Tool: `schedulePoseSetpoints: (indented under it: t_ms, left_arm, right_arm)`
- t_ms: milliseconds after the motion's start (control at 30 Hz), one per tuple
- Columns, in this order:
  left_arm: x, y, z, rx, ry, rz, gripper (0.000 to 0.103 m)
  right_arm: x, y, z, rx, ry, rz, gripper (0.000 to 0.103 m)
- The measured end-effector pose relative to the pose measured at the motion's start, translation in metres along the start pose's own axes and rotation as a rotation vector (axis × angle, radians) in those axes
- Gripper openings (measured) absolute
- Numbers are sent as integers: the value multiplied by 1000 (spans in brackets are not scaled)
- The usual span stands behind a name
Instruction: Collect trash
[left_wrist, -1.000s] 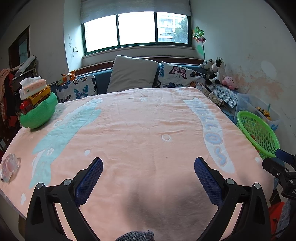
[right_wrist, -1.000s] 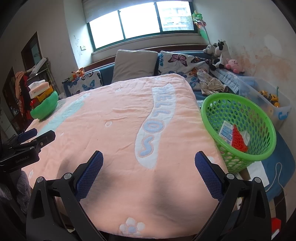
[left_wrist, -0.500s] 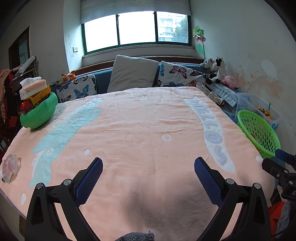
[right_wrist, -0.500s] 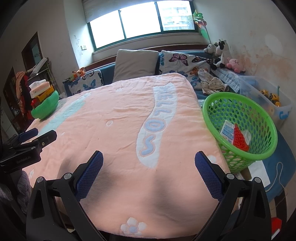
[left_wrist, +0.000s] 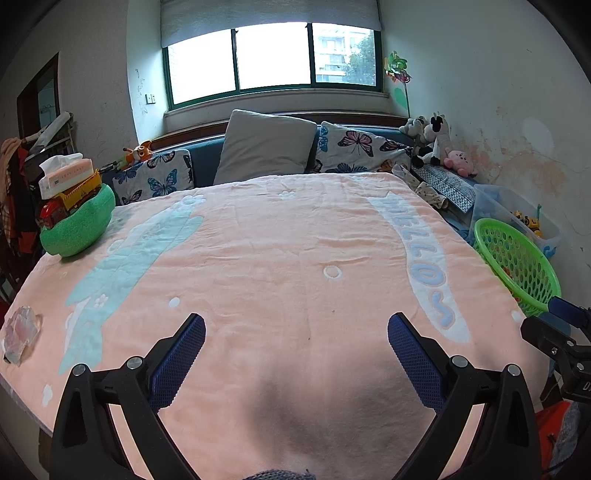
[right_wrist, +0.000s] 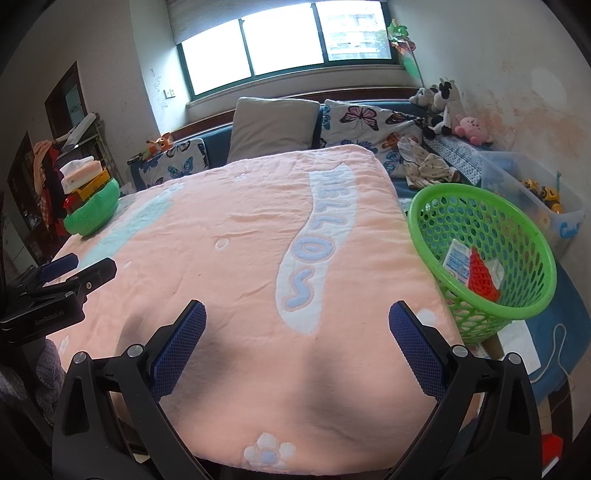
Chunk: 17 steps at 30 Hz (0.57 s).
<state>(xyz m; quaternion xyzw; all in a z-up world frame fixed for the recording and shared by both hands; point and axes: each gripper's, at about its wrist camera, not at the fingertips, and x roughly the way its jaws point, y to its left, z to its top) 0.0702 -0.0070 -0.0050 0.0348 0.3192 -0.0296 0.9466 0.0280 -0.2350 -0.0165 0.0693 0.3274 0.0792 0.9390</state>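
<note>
crumpled wrapper lies at the blanket's edge, far from the green basket — light, crinkly (likely slippery); pinch its bunched middle. left tongs and right tongs both agape, empty.

Your left gripper is a black plastic frame shaped like a wide V, with two arms ending in dark blue fingers whose inner faces carry a fine diamond-grid texture. Round silver screws sit on each arm, two per side. Your right gripper is built the same: black ribbed arms, blue textured pads, paired silver screw heads. Seen from the right wrist view, the left unit's black side bears small pale lettering, too blurred to read. A bit of grey knit sleeve shows at the bottom edge.
</note>
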Motion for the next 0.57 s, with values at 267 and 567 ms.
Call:
schedulePoseSetpoints:
  t_ms: [267, 567]
  left_arm:
    - [0, 4, 0, -5, -13, 20, 96]
    - [0, 3, 1, -6, -5, 31, 96]
  right_arm:
    - [0, 1, 1, -5, 2, 3, 98]
    - [1, 1, 2, -4, 3, 6, 98]
